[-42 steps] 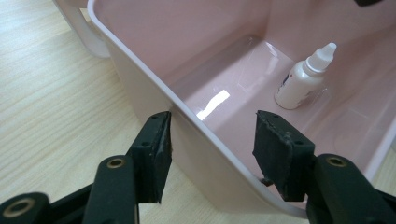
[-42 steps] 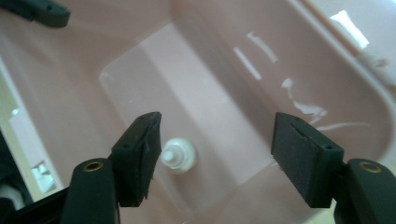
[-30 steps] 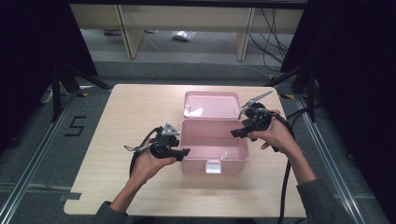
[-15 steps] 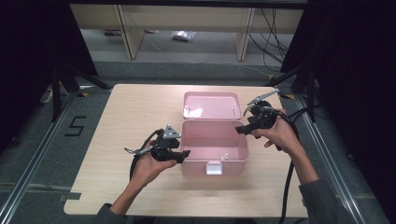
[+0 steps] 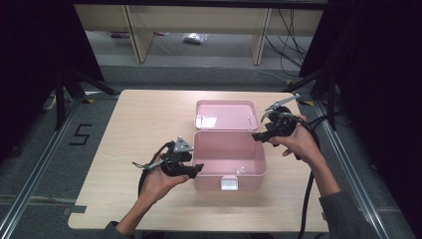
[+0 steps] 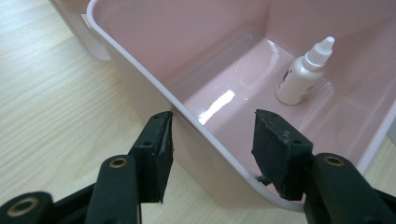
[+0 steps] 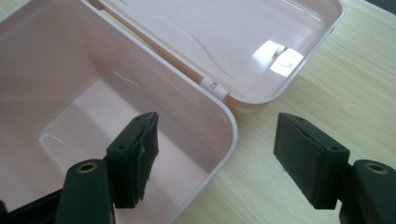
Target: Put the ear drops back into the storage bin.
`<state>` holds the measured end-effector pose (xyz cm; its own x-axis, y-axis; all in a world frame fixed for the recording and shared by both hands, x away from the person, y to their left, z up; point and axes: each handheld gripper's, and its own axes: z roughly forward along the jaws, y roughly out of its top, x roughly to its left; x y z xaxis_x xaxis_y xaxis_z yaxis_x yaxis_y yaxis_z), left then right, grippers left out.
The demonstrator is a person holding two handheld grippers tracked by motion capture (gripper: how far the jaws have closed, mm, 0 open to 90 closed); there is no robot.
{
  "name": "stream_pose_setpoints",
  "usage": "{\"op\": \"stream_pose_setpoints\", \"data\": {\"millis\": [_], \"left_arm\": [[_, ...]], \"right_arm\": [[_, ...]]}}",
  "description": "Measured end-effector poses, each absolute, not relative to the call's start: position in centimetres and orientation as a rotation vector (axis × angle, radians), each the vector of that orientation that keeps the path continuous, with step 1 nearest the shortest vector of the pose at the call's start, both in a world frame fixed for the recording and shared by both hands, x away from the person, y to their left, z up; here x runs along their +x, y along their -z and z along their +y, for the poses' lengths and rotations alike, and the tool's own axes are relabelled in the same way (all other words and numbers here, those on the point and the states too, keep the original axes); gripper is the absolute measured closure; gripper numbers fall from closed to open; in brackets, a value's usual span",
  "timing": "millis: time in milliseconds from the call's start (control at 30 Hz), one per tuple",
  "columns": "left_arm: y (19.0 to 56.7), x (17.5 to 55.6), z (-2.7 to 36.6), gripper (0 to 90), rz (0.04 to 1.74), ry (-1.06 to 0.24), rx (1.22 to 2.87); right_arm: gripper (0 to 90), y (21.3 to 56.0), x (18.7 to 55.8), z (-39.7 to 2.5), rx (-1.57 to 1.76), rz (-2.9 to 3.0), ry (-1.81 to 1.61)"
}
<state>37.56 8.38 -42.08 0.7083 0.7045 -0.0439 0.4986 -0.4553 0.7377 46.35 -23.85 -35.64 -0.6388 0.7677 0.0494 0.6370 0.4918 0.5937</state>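
Left gripper [image 5: 195, 169] is hovering at the left wall of the pink box [image 5: 209, 152], near the front of the table [image 5: 124, 129]. Its jaws are standing wide apart and are gripping nothing. Seen from the left gripper [image 6: 212, 140] view, the jaws are straddling the rim of the box [image 6: 154, 88], one jaw outside the wall and one above the interior; contact with the rim cannot be confirmed. The left hand [image 5: 159, 181] is holding this gripper from below and behind.

Inside the box, a small white bottle [image 6: 303, 72] with a pointed cap is standing upright on the floor, close to the far corner as that view shows it. In the high view the bottle [image 5: 241, 170] is showing as a small pale object near the front wall, just behind the white latch [image 5: 229, 183].

Right gripper [image 5: 255, 135] is positioned farther back, at the rear right corner of the box, held by the right hand [image 5: 301, 142]. Its jaws are also spread wide and are holding nothing. In the right gripper [image 7: 215, 154] view, one jaw is hanging over the interior of the box [image 7: 70, 70] and the other over the bare table [image 7: 355, 84].

Beyond both grippers, the lid [image 5: 226, 114] is lying fully open, flat on the table behind the box and joined to it at the hinge [image 7: 212, 86].
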Motion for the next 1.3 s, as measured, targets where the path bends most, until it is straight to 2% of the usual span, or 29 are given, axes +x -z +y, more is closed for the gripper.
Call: {"op": "stream_pose_setpoints", "data": {"millis": [167,300,433,533,1000,1300], "left_arm": [[42.1,37.5,8.5,47.1,0.897,-0.36,2.155],[42.1,37.6,8.5,45.8,0.901,-0.315,2.145],[41.8,38.4,8.9,36.3,0.929,-0.305,2.116],[41.2,39.3,9.4,32.8,0.969,-0.331,2.074],[40.0,44.4,8.3,32.5,0.998,-0.369,2.103],[39.9,46.0,8.0,37.5,0.988,-0.368,2.136]], "right_arm": [[31.6,35.8,46.4,-23.8,1.191,2.516,-0.86],[31.6,35.7,46.3,-23.8,1.201,2.516,-0.856],[31.6,35.6,46.3,-24.1,1.189,2.504,-0.851],[31.6,35.7,46.3,-24.2,1.185,2.502,-0.86],[32.2,35.8,47.1,-24.5,1.236,2.466,-0.877],[33.0,36.1,48.7,-25.3,1.343,2.373,-0.891]]}}
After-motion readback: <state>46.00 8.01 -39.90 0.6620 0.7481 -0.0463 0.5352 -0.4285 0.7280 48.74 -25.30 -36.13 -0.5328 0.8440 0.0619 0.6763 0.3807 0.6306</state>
